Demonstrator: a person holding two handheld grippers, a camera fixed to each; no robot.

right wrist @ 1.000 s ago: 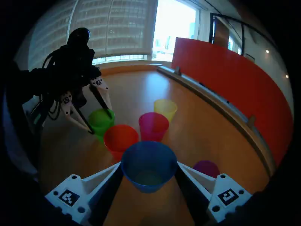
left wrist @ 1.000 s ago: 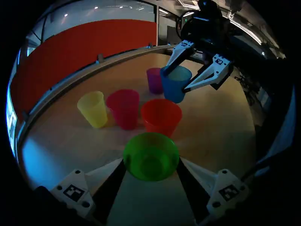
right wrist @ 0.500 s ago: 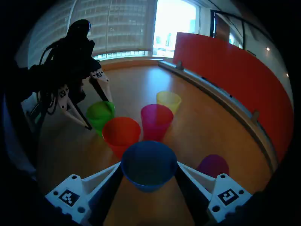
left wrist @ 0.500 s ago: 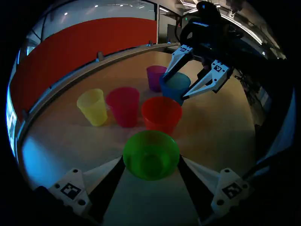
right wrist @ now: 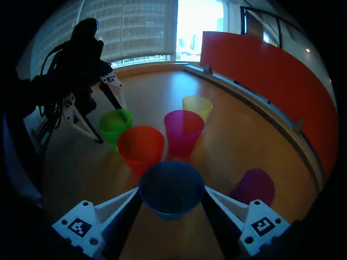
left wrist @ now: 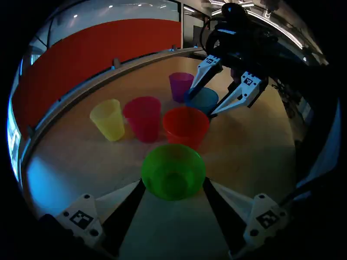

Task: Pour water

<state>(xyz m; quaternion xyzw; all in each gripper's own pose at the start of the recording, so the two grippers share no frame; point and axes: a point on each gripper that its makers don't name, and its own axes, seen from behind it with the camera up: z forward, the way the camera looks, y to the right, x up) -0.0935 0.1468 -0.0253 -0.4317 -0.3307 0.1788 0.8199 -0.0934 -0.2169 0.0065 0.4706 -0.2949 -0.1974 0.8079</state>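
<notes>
- Blue cup (right wrist: 171, 188) sits between the 2 fingers of the right tool (right wrist: 171, 193). It is low, just beside the orange cup (right wrist: 141, 145), so I think it is lined up to pour there.
- Green cup (left wrist: 173, 171) is in the left tool (left wrist: 173, 182), on the other side of the orange cup.
- Each tool is about half open and squeezes its cup by the sides.
- I cannot tell if any water is inside.
- The pink cup (left wrist: 143, 117), yellow cup (left wrist: 107, 119) and purple cup (left wrist: 181, 85) stand on the counter (left wrist: 251, 143).
</notes>
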